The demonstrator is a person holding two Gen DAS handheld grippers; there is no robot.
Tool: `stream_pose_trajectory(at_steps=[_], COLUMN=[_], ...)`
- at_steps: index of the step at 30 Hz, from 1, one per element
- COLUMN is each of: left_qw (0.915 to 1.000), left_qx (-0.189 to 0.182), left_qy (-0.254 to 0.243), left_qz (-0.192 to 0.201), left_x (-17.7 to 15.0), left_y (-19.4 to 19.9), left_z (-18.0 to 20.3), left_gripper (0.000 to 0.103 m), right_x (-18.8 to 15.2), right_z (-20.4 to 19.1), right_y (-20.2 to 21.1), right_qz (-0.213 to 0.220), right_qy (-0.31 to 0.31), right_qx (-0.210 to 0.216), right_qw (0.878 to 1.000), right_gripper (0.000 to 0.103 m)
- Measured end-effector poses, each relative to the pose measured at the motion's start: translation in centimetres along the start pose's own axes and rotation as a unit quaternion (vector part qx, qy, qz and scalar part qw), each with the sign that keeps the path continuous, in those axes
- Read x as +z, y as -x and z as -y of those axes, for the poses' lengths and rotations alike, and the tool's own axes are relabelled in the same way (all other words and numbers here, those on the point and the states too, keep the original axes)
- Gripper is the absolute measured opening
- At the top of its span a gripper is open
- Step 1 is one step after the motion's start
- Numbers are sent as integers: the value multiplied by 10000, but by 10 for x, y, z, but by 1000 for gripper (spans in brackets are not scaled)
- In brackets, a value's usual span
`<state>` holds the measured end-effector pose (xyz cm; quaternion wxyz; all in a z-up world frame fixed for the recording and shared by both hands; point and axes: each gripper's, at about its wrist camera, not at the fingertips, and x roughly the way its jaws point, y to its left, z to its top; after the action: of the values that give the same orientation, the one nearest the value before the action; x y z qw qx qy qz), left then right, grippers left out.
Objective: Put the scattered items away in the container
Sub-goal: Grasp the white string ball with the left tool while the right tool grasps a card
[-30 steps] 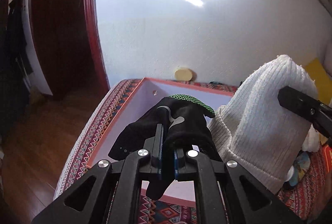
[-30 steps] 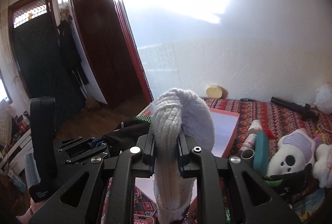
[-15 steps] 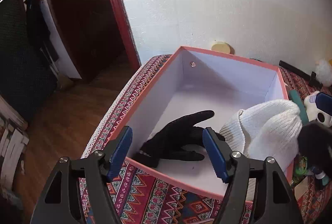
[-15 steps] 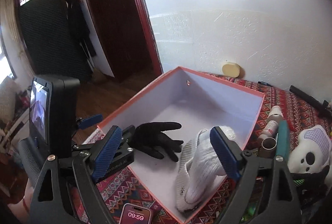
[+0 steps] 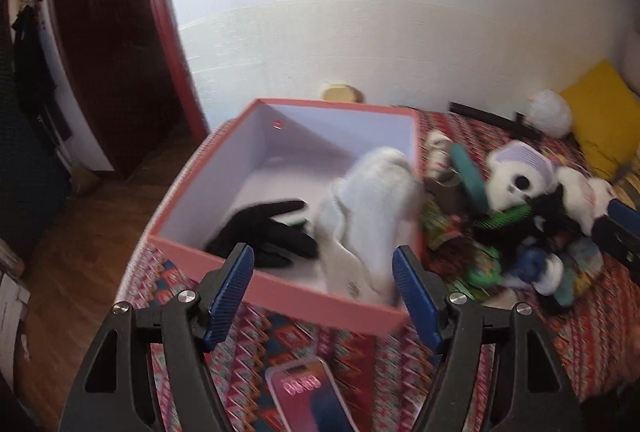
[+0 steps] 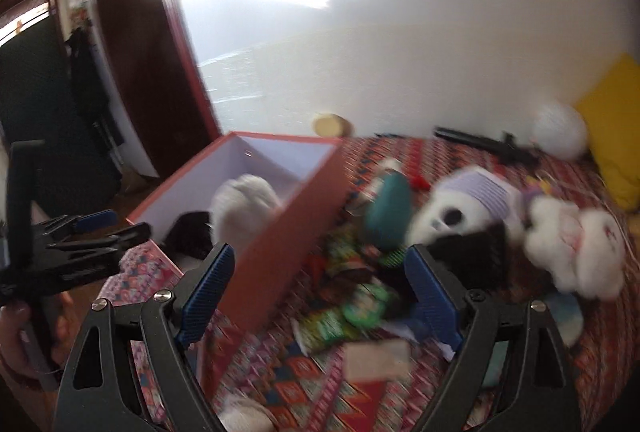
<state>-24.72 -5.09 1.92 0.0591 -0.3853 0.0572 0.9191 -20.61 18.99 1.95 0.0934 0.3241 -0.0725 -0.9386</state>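
Right gripper (image 6: 320,292) spread wide and empty over blurred clutter of green packets (image 6: 340,320) on patterned cloth (image 6: 304,388); pink box (image 6: 280,232) at left holding white knit hat (image 6: 244,204) and black glove (image 6: 190,236); plush panda (image 6: 464,208) behind

A home bedroom, patterned bedspread (image 5: 580,332), yellow pillow (image 5: 604,120), plush toys (image 6: 572,244), wooden door (image 5: 116,64), coats hanging beyond

Blurring across both views, smearing the toy pile (image 6: 360,296) beyond naming. Phone (image 5: 308,396) running off the bottom edge, digits unreadable. Black glove (image 6: 188,236) half hiding behind the white hat (image 6: 244,208) and box wall (image 6: 288,244).
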Motion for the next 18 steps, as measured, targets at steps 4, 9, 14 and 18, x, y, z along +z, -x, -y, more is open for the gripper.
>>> stream_pose_trajectory(at_steps=[4,9,14,18], left_qw=[9982,9906,9876,9869], left_qx=[-504,-852,-693,-669], left_qy=[-24,241,61,-6], left_qz=[-318,-1044,-1404,-1470], left_x=[-53,-121,-164,-174], left_y=[14,1,-25,-39], left_z=[32,56,83,95], left_gripper=[74,74,74,74], right_x=[-46,-92,-130,-146], right_z=[47,74,71,60], right_y=[23,28,14,-10], right_qz=[-303,-639,-966,-1246], right_qy=[-332,-579,-635,-408], right_qx=[-205,-204,-174,-151], right_qw=[9988,9961,9931,9913], right_gripper=[88,88,88,88])
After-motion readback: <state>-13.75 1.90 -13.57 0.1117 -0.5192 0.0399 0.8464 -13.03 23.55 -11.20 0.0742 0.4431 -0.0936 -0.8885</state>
